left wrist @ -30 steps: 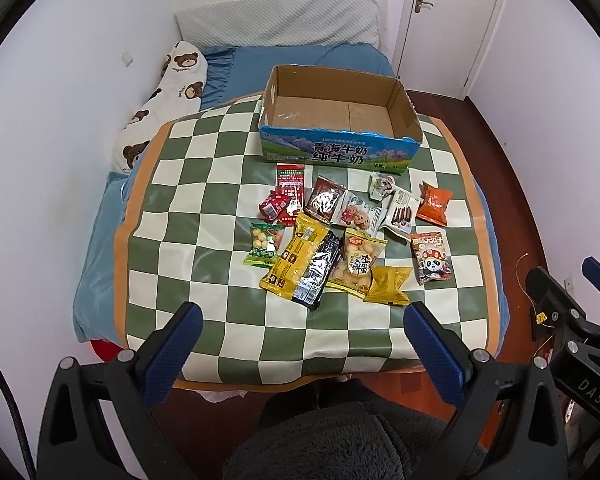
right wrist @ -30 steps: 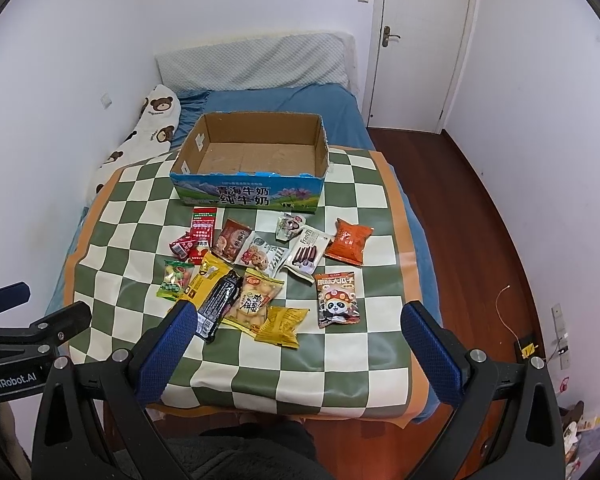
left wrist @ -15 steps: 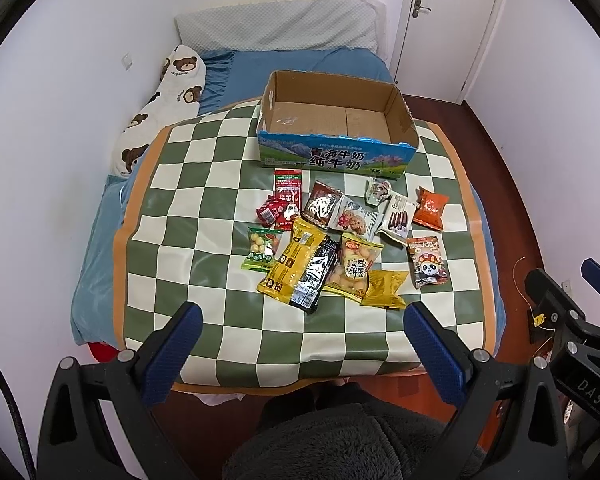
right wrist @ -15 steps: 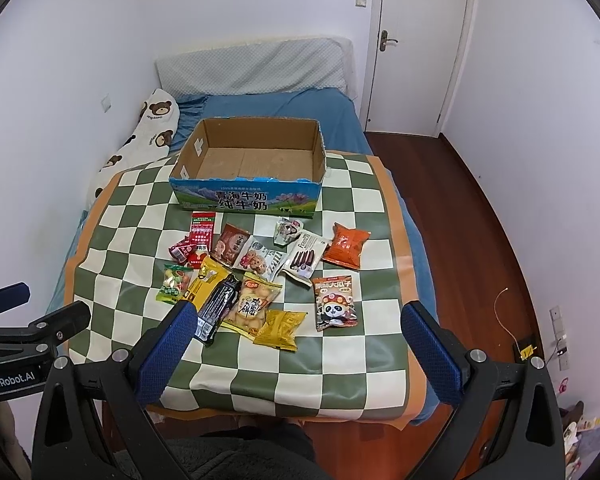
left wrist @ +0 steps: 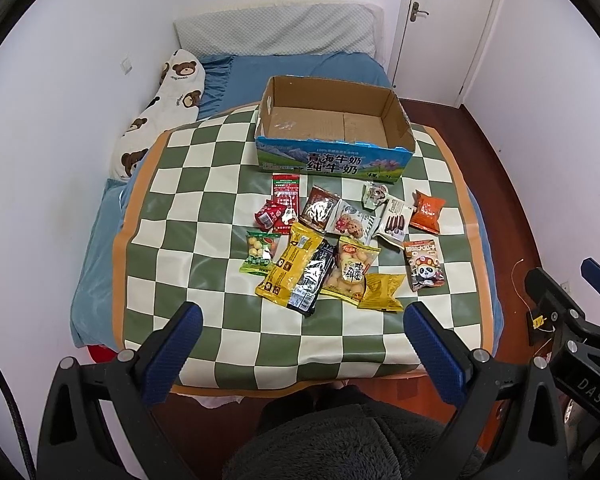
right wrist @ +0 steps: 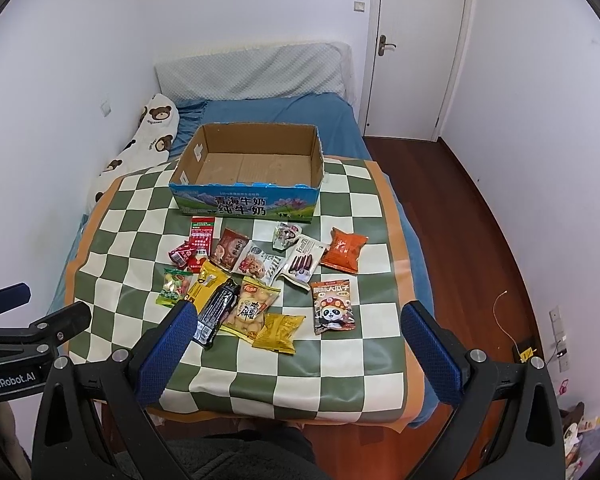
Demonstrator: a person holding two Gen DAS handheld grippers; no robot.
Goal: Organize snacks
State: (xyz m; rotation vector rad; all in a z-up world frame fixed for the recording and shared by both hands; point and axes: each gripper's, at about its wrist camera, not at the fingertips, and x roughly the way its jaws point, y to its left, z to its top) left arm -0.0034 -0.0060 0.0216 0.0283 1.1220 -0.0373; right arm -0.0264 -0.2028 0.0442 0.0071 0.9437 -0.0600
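Observation:
Several snack packets lie in a loose cluster on the green-and-white checked mat [left wrist: 204, 184] [right wrist: 340, 364]: a panda packet [left wrist: 424, 266] [right wrist: 334, 306], an orange packet [left wrist: 428, 210] [right wrist: 344, 250], a long yellow packet [left wrist: 290, 266] [right wrist: 208, 282], a green packet [left wrist: 258, 251] [right wrist: 173, 286]. Behind them stands an empty cardboard box [left wrist: 332, 158] [right wrist: 246, 200] with a blue printed front. My left gripper [left wrist: 300, 328] hangs open above the mat's near edge, holding nothing. My right gripper [right wrist: 296, 328] is also open, above the front of the cluster.
The mat covers a bed with a blue sheet [left wrist: 92, 248] and a bear-print pillow [left wrist: 160, 112] by the left wall. A white door [right wrist: 416, 48] and wooden floor [right wrist: 480, 220] are on the right. A person's dark fleece lap [left wrist: 340, 440] is below.
Both grippers have drawn back and risen, so the mat, packets and box look smaller and farther. Nothing on the mat has moved.

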